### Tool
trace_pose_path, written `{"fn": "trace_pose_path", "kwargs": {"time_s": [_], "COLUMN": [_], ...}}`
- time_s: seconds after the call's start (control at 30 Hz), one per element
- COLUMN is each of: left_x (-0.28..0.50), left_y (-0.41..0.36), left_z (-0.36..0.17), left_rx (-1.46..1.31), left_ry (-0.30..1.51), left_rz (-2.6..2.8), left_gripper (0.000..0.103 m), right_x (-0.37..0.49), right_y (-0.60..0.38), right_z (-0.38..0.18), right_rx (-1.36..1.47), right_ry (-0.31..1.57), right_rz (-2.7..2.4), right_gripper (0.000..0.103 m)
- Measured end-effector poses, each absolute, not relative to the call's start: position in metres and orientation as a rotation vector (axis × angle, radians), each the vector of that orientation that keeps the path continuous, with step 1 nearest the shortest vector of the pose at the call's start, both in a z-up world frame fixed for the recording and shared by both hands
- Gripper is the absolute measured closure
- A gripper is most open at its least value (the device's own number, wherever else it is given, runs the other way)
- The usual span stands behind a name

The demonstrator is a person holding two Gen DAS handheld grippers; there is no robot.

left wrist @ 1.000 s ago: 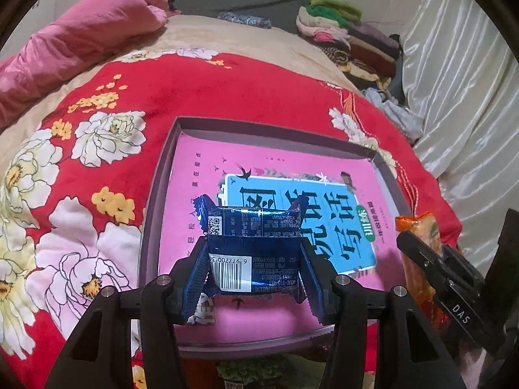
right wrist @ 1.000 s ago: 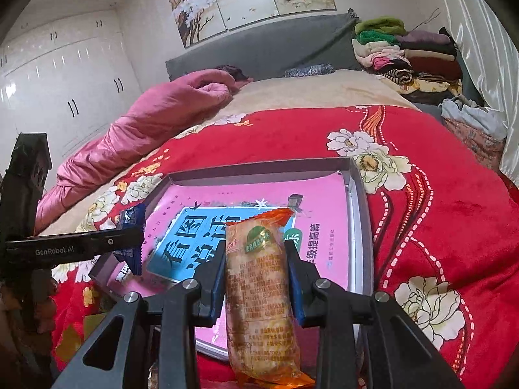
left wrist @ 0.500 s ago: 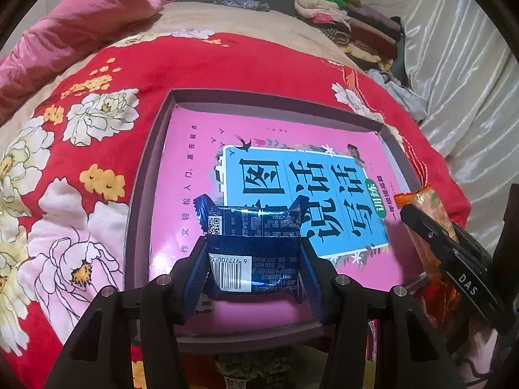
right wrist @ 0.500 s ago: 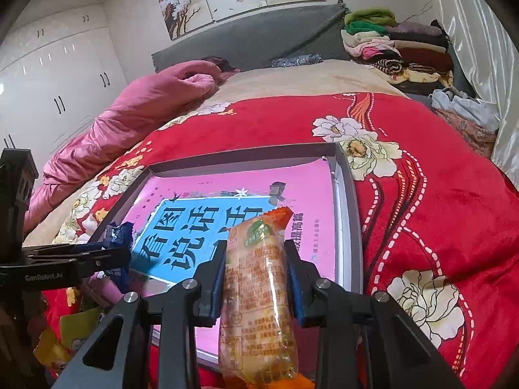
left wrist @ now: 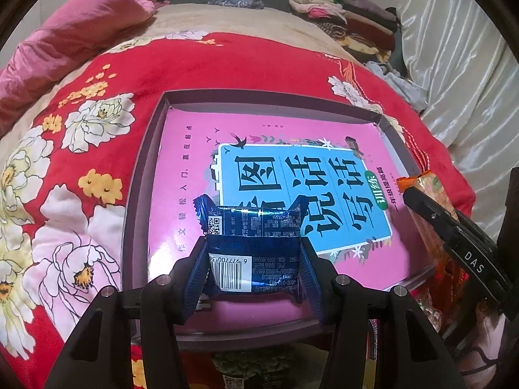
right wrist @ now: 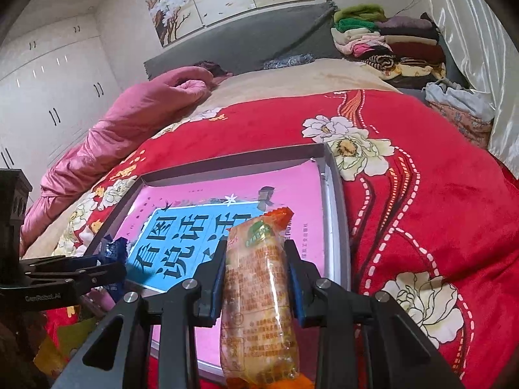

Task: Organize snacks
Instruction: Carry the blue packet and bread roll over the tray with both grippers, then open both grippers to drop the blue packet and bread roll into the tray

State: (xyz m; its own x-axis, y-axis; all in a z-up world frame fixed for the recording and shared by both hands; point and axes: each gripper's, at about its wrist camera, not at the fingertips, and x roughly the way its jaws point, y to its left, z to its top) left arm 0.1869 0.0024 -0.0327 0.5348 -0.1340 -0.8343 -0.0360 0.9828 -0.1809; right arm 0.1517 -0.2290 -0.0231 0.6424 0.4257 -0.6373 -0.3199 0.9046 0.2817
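Snack sorting on the bed, both claws loaded

A red floral blanket (right wrist: 421,194) is covering the bed, with a grey tray (left wrist: 142,175) sitting on it holding a pink book (left wrist: 181,175); folded clothes (right wrist: 389,42) are piling up by the headboard. The left claw (left wrist: 254,253) is pinching a blue snack packet (left wrist: 249,227) over the tray's near edge, and the right claw (right wrist: 256,275) is clamping an orange snack bag (right wrist: 256,291) over the tray's near right side

My left gripper (left wrist: 254,253), black with blue pads, holds a dark blue packet (left wrist: 251,243) with a white barcode patch. My right gripper (right wrist: 256,278) clamps an orange, clear-windowed snack (right wrist: 259,295) bearing a green badge. The grey tray (left wrist: 142,175) holds a pink book (left wrist: 194,168) with a sky-blue panel. The blanket (right wrist: 438,201) is red with white peonies.
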Motion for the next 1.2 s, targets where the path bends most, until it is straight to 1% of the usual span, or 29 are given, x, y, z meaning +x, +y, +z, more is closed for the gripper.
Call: {"fn": "trace_pose_path", "kwargs": {"time_s": [0.27,0.6,0.83,0.9,0.97,1.2], "left_x": [0.186,0.184,0.183,0.183,0.183,0.182], "left_y": [0.005,0.007,0.006,0.006,0.005,0.004], "left_z": [-0.033,-0.032,-0.031,-0.032,-0.032,-0.031], "left_rx": [-0.209,-0.217,-0.222,-0.225,-0.226,-0.237], "left_ry": [1.013,1.025,1.029,1.03,1.03,1.023], "left_rz": [-0.073,-0.075,-0.08,-0.081,-0.083,-0.1], "left_gripper": [0.047,0.047,0.047,0.047,0.047,0.046], "right_x": [0.154,0.156,0.16,0.161,0.162,0.16], "right_y": [-0.232,-0.218,-0.225,-0.227,-0.228,-0.231], "right_z": [-0.025,-0.024,-0.027,-0.028,-0.028,-0.025], "right_rx": [0.164,0.098,0.134,0.141,0.145,0.156], "right_ry": [0.778,0.773,0.796,0.802,0.801,0.8], "right_rz": [0.428,0.446,0.429,0.426,0.424,0.427], "right_gripper": [0.069,0.069,0.069,0.068,0.064,0.06]}}
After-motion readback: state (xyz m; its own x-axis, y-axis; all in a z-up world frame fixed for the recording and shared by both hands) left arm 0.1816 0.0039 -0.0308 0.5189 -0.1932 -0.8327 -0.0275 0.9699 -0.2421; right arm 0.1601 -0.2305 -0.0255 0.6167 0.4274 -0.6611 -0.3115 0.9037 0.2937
